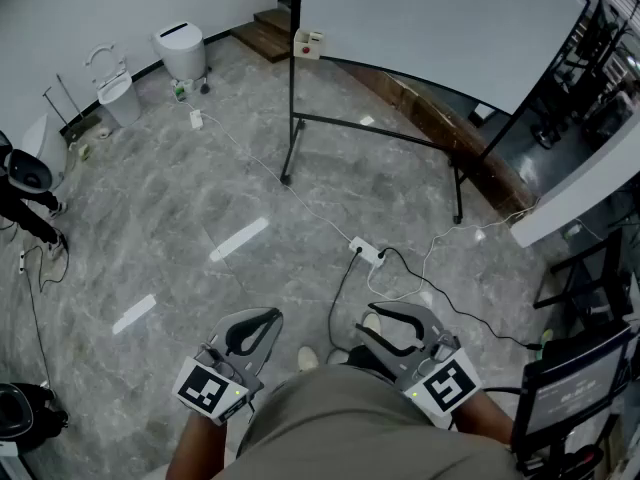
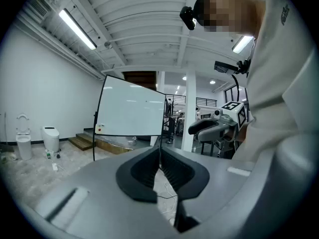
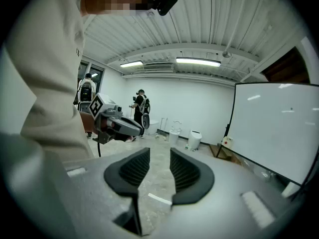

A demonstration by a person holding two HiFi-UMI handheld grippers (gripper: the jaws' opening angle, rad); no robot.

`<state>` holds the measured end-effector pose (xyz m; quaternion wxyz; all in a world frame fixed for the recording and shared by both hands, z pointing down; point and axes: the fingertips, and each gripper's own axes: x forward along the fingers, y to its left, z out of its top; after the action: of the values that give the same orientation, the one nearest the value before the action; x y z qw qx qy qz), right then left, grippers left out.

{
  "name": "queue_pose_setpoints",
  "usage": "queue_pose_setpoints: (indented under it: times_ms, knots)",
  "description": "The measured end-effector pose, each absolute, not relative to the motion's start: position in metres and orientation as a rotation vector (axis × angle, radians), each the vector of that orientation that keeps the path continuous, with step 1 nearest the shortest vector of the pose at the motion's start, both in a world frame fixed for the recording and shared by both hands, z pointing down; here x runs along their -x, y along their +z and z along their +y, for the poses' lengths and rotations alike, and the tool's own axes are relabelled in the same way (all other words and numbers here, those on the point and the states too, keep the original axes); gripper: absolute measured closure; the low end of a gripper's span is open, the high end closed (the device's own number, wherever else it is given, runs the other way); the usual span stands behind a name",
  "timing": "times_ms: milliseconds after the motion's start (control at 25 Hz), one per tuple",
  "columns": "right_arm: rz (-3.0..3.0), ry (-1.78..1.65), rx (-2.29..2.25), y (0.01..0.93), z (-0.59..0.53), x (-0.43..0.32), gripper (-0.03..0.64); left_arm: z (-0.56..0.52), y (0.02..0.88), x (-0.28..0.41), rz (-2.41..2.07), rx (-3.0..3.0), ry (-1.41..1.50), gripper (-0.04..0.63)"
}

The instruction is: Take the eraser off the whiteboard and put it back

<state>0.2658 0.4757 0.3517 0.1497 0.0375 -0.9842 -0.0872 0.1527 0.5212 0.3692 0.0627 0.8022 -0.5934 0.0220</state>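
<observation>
Count: one whiteboard (image 1: 430, 18); one eraser (image 1: 308, 44); two grippers, the left gripper (image 1: 268, 318) and the right gripper (image 1: 375, 318); two toilets, a closed toilet (image 1: 182, 48) and an open-seat toilet (image 1: 116, 93); one power strip (image 1: 365, 252).

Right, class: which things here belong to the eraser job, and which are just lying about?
Job in hand: eraser; whiteboard; left tool, shut and empty; right tool, open and empty.
Lying about: power strip; white bin.

Bright ceiling tube lights (image 2: 77, 29), glare streaks on floor (image 1: 238, 239), fisheye-warped edges.
</observation>
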Motion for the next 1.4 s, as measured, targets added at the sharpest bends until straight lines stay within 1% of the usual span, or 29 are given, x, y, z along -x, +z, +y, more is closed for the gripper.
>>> queue_pose_setpoints:
  times_ms: [440, 520, 600, 680, 800, 1040, 1240, 1400]
  knots:
    - [-2.806, -0.247, -0.048, 0.355, 0.479, -0.241, 0.488, 0.535, 0.369, -0.13, -1.831, -2.345, 0.031, 0.577]
    - [-2.8, -0.218, -0.058, 0.361, 0.477, -0.234, 0.516, 0.533, 0.373, -0.121, -1.845, -2.338, 0.015, 0.578]
    - [-2.782, -0.216, -0.064, 0.365, 0.471, -0.228, 0.574, 0.53, 0.376, -0.112, -1.845, -2.314, 0.007, 0.578]
    - [-2.766, -0.236, -0.066, 0.366, 0.463, -0.224, 0.614, 0.526, 0.375, -0.105, -1.855, -2.281, -0.012, 0.578]
    - [-2.752, -0.225, -0.072, 0.368, 0.446, -0.216, 0.614, 0.514, 0.372, -0.093, -1.893, -2.244, -0.018, 0.59]
    - [-2.756, -0.21, -0.036, 0.381, 0.392, -0.18, 0.615, 0.467, 0.387, -0.06, -1.916, -2.208, 0.066, 0.591]
    - [-2.812, -0.187, -0.03, 0.386, 0.325, -0.127, 0.615, 0.404, 0.388, -0.011, -1.938, -2.158, 0.144, 0.591]
    - [-2.863, -0.14, -0.09, 0.378, 0.253, -0.097, 0.615, 0.331, 0.379, 0.025, -1.904, -2.208, 0.204, 0.591]
